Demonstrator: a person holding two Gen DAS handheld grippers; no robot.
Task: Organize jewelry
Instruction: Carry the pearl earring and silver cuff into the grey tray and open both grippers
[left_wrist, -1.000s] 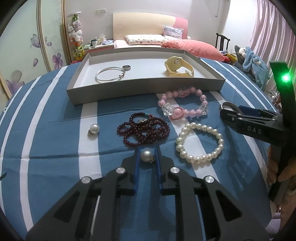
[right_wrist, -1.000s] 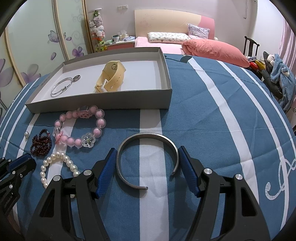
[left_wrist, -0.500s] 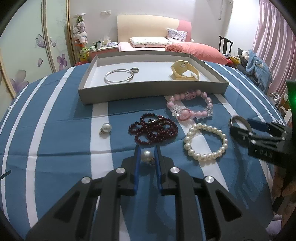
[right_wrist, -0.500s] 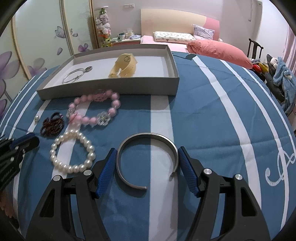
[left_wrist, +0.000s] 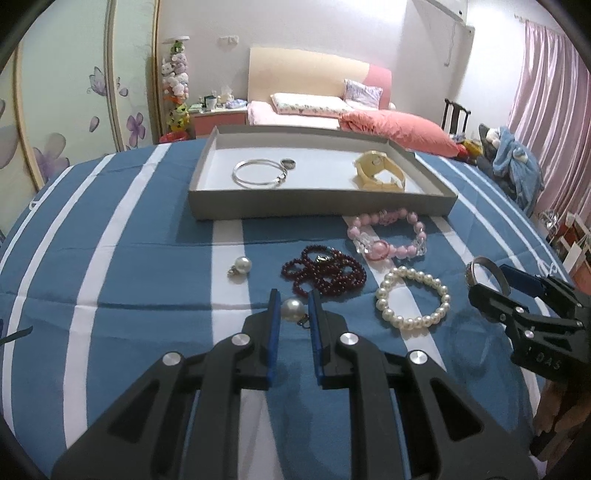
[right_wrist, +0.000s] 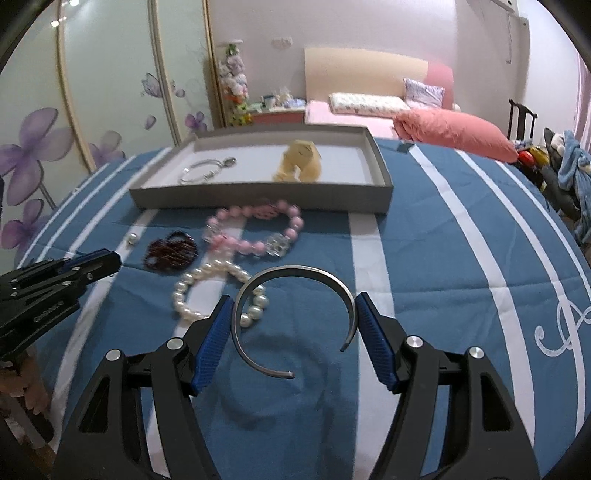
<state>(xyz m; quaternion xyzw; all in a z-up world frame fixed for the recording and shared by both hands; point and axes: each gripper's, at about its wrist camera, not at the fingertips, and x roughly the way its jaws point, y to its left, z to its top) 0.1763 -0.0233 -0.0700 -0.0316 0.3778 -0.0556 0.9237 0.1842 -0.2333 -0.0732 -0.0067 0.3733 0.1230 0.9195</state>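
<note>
- Left gripper (left_wrist: 293, 310) pinches a pearl (left_wrist: 291, 309); I have lifted it off the cloth, nearer the tray (left_wrist: 321, 212).
- Right gripper (right_wrist: 293, 325) spans wide, clamping the bangle (right_wrist: 295, 317) — raised too, tray-bound next.

pink bed (left_wrist: 317, 110), pink curtain (left_wrist: 550, 107), wardrobe doors (right_wrist: 92, 92)

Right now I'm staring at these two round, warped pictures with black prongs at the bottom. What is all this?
No robot: a person holds a two-fingered tool in each hand, each carrying its own wide-angle camera. One picture looks along the left claw, which pinches a pearl earring. The other looks along the right claw, which grips an open silver bangle. On the striped blue cloth lie a pearl bracelet, pink beads, dark red beads and another pearl earring. The grey tray holds a thin bangle, a ring and a yellow watch.
</note>
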